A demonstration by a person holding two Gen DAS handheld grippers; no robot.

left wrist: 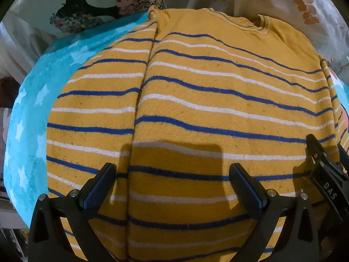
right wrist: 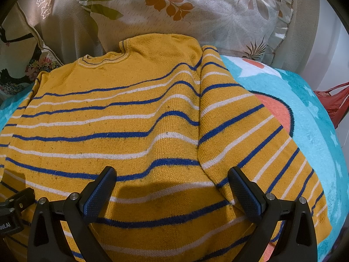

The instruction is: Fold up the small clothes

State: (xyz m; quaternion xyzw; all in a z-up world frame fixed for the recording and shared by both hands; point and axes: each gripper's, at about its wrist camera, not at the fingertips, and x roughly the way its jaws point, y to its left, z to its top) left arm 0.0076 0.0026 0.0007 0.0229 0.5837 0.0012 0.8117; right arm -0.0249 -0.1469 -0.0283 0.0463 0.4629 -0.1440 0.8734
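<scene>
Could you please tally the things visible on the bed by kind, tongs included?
Striped yellow sweater: 1
Turquoise blanket: 1
Leaf-print pillow: 1
Flower-print cushion: 1
Tongs, both open above the sweater: 2, left tongs and right tongs
Total: 6

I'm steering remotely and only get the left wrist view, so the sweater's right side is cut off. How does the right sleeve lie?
Observer: The right sleeve lies spread out beside the body of the sweater, angled outward over the turquoise blanket, not folded in.
Operator: Is the right gripper holding anything?
Observer: No. The right gripper has its jaws open above the sweater near that sleeve's seam.
Operator: Anything beyond the sleeve?
Observer: A red bag sits at the blanket's far right edge.
</scene>
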